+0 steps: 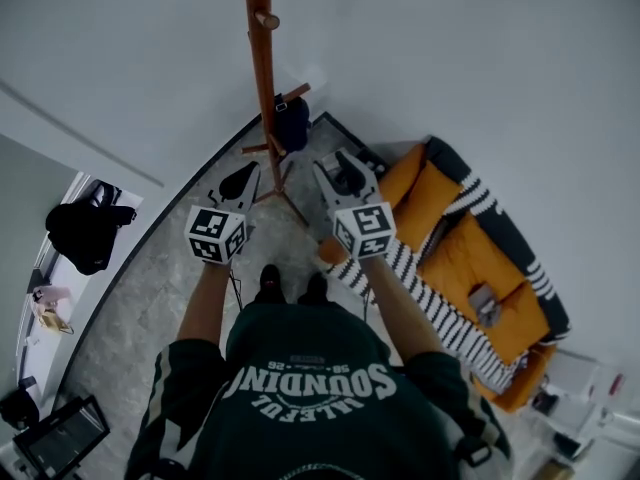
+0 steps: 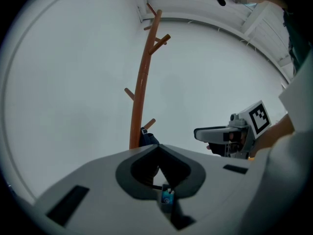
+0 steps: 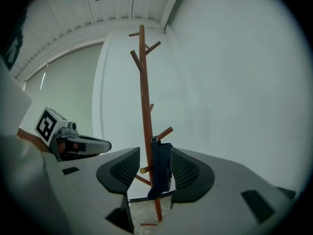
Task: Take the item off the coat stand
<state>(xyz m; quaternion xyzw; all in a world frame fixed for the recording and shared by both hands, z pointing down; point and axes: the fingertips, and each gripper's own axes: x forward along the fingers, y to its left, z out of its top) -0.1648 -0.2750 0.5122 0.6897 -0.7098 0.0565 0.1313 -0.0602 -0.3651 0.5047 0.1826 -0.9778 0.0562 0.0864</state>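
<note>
A brown wooden coat stand point(image 1: 263, 78) rises in front of me against the white wall. A dark navy item point(image 1: 291, 121) hangs from one of its lower pegs. My right gripper point(image 1: 340, 173) is open and points at the stand from a short distance. In the right gripper view the item point(image 3: 161, 168) shows in the gap between the spread jaws, touching neither. My left gripper point(image 1: 240, 180) is held level to the left of the stand with its jaws together and nothing in them. In the left gripper view the stand point(image 2: 142, 82) and item point(image 2: 148, 139) are ahead, the right gripper point(image 2: 215, 132) to the right.
An orange sofa point(image 1: 460, 258) with a black-and-white striped blanket stands to the right. A black pile point(image 1: 85, 233) lies at the left by a window ledge, and a dark monitor point(image 1: 60, 433) sits at the lower left. My feet point(image 1: 290, 286) are on the marbled floor near the stand's base.
</note>
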